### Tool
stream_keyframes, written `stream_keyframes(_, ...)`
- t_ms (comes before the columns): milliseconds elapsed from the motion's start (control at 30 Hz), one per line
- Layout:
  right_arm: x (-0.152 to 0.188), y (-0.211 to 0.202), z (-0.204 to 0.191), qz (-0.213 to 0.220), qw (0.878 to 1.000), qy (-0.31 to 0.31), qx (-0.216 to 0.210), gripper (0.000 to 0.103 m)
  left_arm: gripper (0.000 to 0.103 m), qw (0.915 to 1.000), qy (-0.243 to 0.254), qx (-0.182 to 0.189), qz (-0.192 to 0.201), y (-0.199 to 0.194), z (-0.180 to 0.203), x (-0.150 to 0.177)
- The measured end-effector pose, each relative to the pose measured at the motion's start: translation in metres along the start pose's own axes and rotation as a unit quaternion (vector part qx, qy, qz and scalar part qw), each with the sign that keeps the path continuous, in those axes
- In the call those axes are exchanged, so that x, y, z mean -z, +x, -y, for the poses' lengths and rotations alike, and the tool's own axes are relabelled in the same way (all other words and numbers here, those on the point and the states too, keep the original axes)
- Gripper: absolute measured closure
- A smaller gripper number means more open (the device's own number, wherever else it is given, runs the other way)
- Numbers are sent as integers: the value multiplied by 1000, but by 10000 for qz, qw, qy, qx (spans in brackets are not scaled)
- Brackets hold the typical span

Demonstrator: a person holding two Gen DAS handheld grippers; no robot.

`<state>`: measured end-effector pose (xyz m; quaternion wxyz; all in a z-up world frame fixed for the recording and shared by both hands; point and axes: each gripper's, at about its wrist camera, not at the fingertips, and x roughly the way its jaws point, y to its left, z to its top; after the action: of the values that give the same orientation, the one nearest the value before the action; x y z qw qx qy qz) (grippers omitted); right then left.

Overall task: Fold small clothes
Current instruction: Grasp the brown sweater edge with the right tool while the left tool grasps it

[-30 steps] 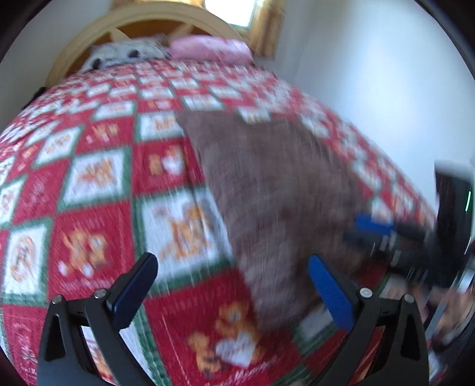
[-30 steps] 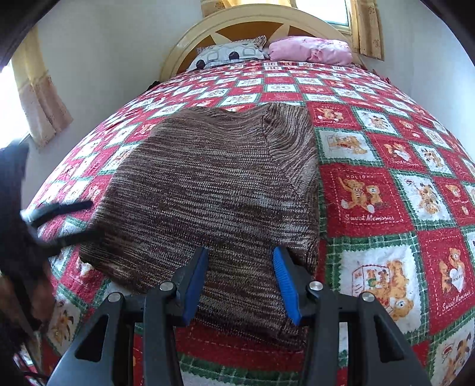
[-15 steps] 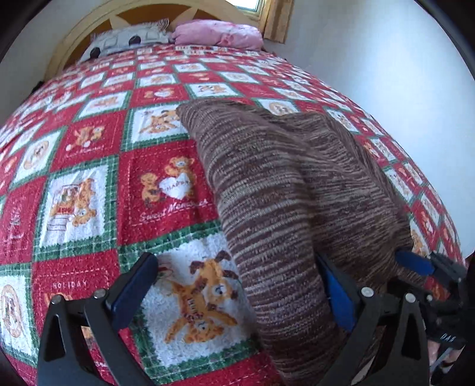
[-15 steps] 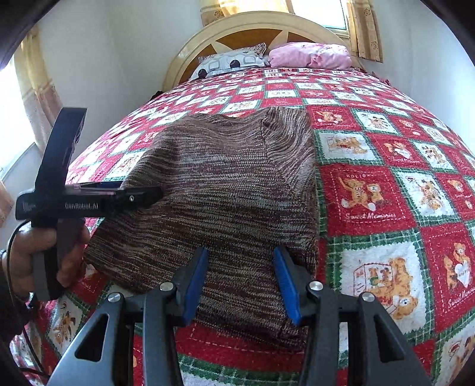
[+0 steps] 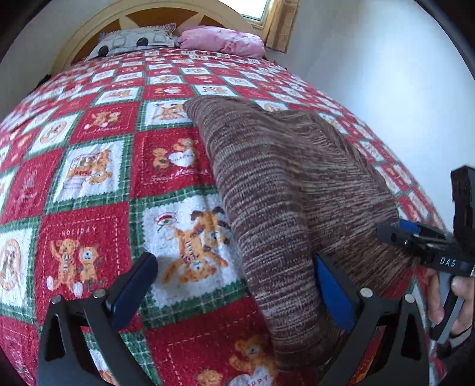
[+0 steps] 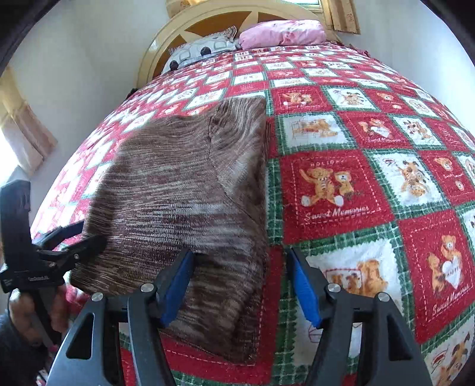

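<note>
Since a second ago the right gripper point(image 6: 240, 285) is opening over the sweater point(image 6: 184, 190)'s corner. Left gripper point(image 5: 234, 285) gapes, empty. Next likely needs grasping the near edge.

Ahead of my right gripper point(image 6: 240, 285), whose jaws are opening, I register black arms and blue pads point(image 6: 175, 288). Between and beyond those pads lies the sweater point(image 6: 184, 190): a brown and cream marled knit in fine horizontal streaks. Under it, the quilt point(image 6: 335, 184) shows a chequer of red and white squares with green plaid borders, printed with orange teddy bears and white stitched lettering. My left gripper point(image 5: 234, 291) is likewise black with blue pads point(image 5: 332, 294). Far beyond both tongs I see a pink pillow point(image 6: 282, 32), a grey-and-white pillow point(image 6: 202, 49) with black dots, a cream and tan headboard point(image 6: 207, 17), and white walls point(image 5: 371, 59).
</note>
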<state>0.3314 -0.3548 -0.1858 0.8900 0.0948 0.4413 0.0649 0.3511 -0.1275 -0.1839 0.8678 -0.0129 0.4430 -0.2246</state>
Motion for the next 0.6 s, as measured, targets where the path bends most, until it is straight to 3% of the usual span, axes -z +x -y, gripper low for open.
stream_keyframes(133, -23, -15, 5, 346, 9988, 53, -349, 37, 0, 9999, -34, 129, 106, -4, -3, 3)
stream_keyframes(333, -86, 15, 37, 227, 9961, 576, -629, 37, 0, 9993, -146, 299, 157, -5, -7, 4)
stream_keyframes(467, -112, 45, 50, 16, 9942, 817, -697, 37, 0, 9999, -31, 115, 119, -2, 0, 4)
stream_keyframes(600, -112, 66, 52, -219, 9923, 869, -858, 37, 0, 9994, 218, -265, 30, 4, 11, 3)
